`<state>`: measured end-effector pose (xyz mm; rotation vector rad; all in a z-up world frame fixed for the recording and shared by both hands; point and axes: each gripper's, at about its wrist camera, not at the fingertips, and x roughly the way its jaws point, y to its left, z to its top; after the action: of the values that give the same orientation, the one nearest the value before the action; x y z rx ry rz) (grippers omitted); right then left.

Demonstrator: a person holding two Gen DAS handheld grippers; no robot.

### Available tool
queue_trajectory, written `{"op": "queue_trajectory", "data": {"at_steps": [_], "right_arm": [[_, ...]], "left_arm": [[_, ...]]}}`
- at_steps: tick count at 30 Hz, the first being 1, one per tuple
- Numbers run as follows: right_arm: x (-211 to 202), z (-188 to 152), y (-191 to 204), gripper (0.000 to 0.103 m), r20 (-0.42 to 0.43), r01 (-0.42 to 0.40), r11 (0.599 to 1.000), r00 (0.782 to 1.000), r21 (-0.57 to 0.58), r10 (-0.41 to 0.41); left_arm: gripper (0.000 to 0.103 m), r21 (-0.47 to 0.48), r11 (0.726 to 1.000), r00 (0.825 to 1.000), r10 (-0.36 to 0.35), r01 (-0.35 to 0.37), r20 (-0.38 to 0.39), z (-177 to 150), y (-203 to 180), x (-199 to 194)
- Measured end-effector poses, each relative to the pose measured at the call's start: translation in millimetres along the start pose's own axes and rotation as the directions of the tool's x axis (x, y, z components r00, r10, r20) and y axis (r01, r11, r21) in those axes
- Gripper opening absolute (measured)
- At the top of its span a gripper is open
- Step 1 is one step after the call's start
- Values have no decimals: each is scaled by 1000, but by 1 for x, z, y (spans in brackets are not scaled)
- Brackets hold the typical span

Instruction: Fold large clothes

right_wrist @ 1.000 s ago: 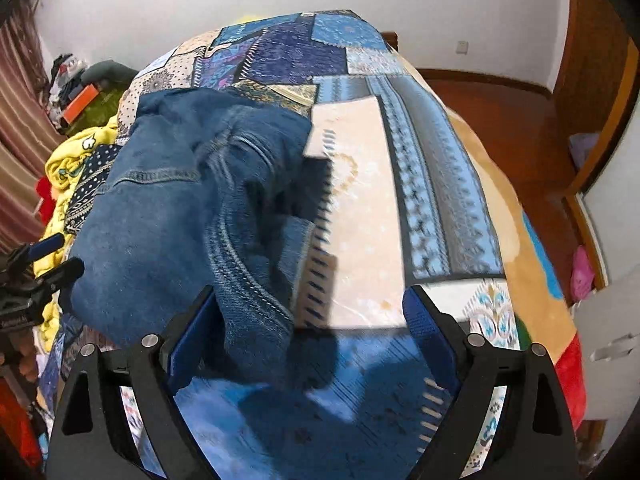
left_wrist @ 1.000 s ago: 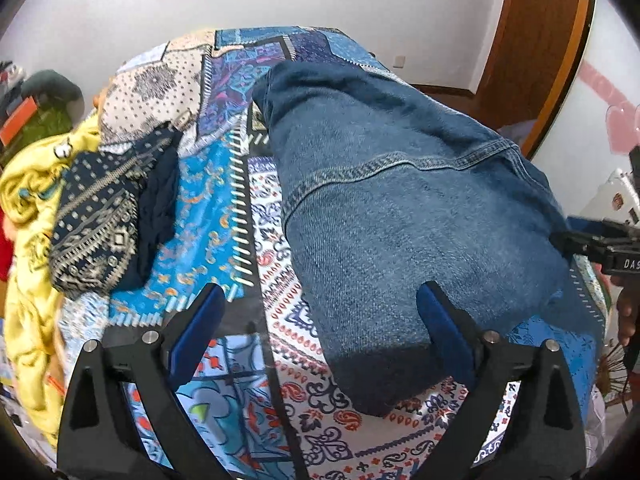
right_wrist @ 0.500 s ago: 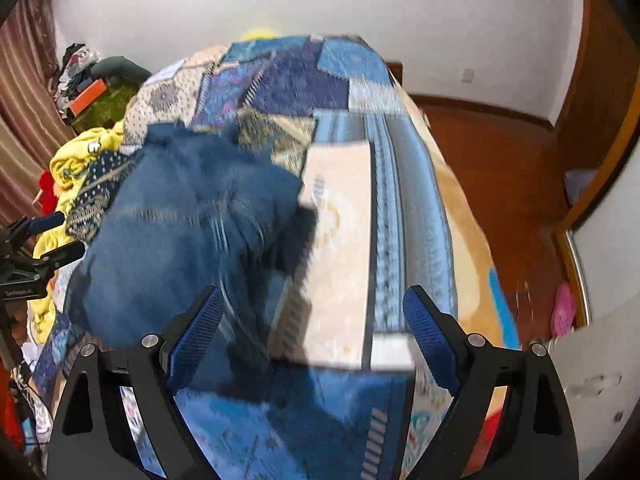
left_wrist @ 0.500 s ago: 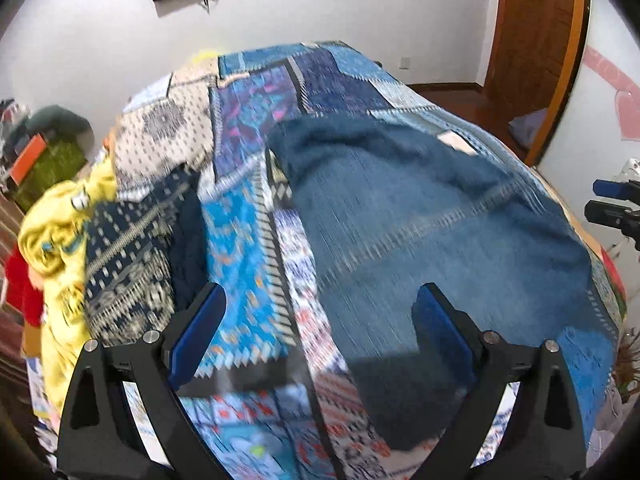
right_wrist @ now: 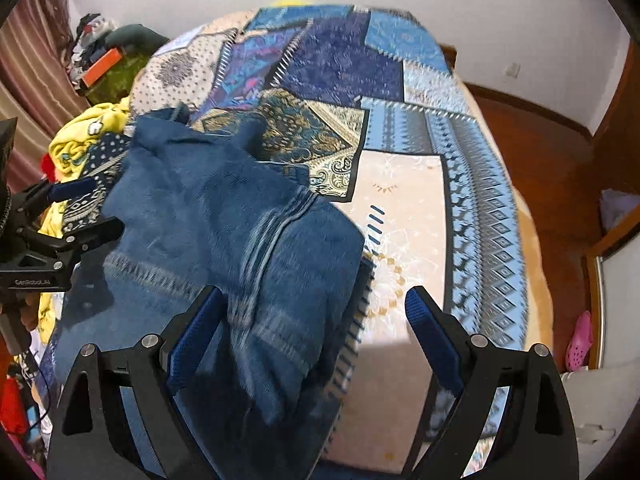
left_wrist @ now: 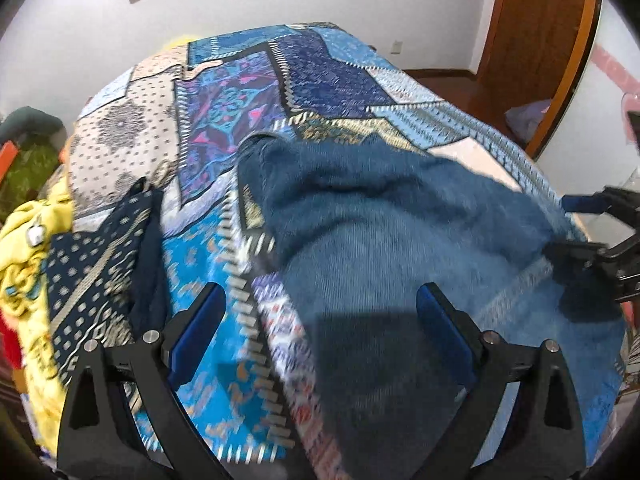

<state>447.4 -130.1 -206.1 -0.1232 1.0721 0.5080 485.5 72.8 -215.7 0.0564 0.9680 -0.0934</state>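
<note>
A pair of blue denim jeans (left_wrist: 400, 240) lies folded and rumpled on the patchwork bedspread (left_wrist: 224, 128). It also shows in the right wrist view (right_wrist: 224, 232). My left gripper (left_wrist: 316, 328) is open and empty, held above the near end of the jeans. My right gripper (right_wrist: 308, 328) is open and empty, above the near right edge of the jeans. The right gripper shows at the right edge of the left wrist view (left_wrist: 592, 236), and the left gripper shows at the left of the right wrist view (right_wrist: 68, 216).
A folded navy dotted garment (left_wrist: 92, 272) and a yellow garment (left_wrist: 20, 248) lie along the bed's left side. A pile of clutter (right_wrist: 104, 56) sits past the bed's far left. Wooden floor (right_wrist: 560, 168) and a door (left_wrist: 536, 32) are on the right.
Both grippers have lifted up and back from the jeans, so more of the bed shows. The jeans now lie lower and more rumpled at the far end.
</note>
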Motion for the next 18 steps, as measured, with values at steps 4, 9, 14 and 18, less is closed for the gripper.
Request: {"op": "queue_trajectory", "data": {"at_steps": [4, 9, 14, 18], "right_arm": [[11, 13, -17, 91, 8, 12, 999, 1000, 42, -12], [11, 16, -17, 91, 28, 31, 999, 999, 41, -33], [-6, 17, -9, 91, 59, 45, 999, 997, 8, -45], [-23, 15, -4, 91, 86, 10, 1000, 996, -15, -9]], "left_arm": [[97, -43, 999, 998, 34, -32, 44, 23, 8, 14], [97, -97, 989, 992, 119, -115, 39, 47, 21, 36], [97, -96, 988, 989, 125, -117, 80, 44, 20, 20], [97, -25, 991, 987, 132, -130, 92, 38, 11, -5]]}}
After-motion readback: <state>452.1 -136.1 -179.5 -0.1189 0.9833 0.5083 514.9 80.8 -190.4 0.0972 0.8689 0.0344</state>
